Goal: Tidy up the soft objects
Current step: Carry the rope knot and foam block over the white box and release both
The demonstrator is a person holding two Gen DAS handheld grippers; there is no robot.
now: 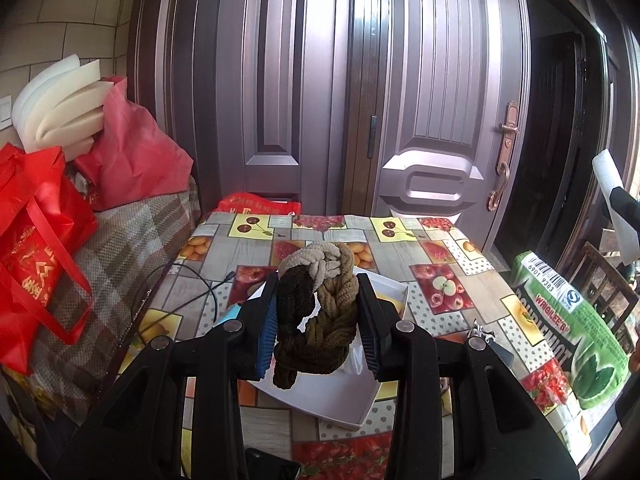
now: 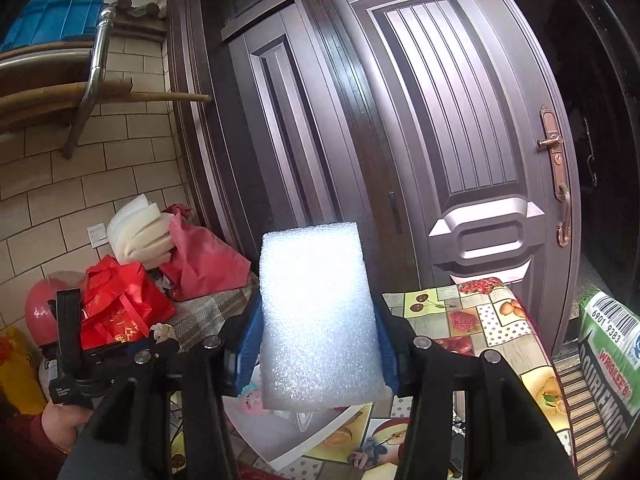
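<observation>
Jaws clamp the braided plush toy (image 1: 316,312) and foam block (image 2: 316,320), so lower both squarely over the white tray (image 1: 340,404) before you let go.

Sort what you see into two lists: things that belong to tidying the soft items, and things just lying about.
Part of the job:
- braided cloth, held in the left tongs
- foam block, held in the right tongs
- white tray

Lying about:
- red bags
- green package
- black cable
- foam sheets
</observation>
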